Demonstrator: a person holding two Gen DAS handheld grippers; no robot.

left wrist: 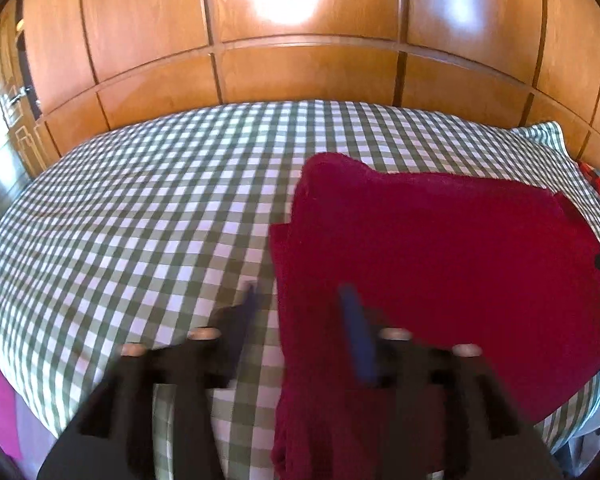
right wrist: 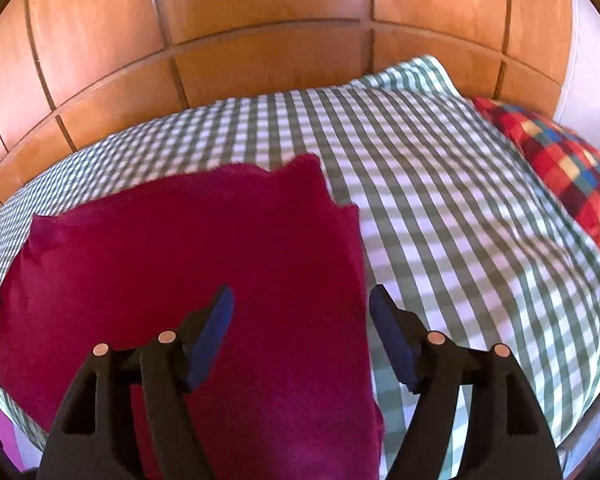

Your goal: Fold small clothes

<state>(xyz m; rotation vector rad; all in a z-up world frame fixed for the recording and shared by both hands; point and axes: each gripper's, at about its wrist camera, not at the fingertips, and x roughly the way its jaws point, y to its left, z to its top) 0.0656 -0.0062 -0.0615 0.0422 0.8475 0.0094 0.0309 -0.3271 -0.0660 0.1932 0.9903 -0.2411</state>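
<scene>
Hovering with jaws parted and empty, the left tool (left wrist: 300, 304) and right tool (right wrist: 300, 308) straddle the side edges of the red cloth (left wrist: 440, 248), folded near the bed's (left wrist: 120, 208) front edge. Next grab (my guess): pinch both layers squarely.

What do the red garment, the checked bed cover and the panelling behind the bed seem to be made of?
Red garment: likely fleece or terry, matte, with a fuzzy nap.
Checked bed cover: thin woven fabric, probably cotton, with a flat green-and-white gingham and fine creases.
Panelling: wood or veneer, glossy, with visible grain and bright glare.
</scene>
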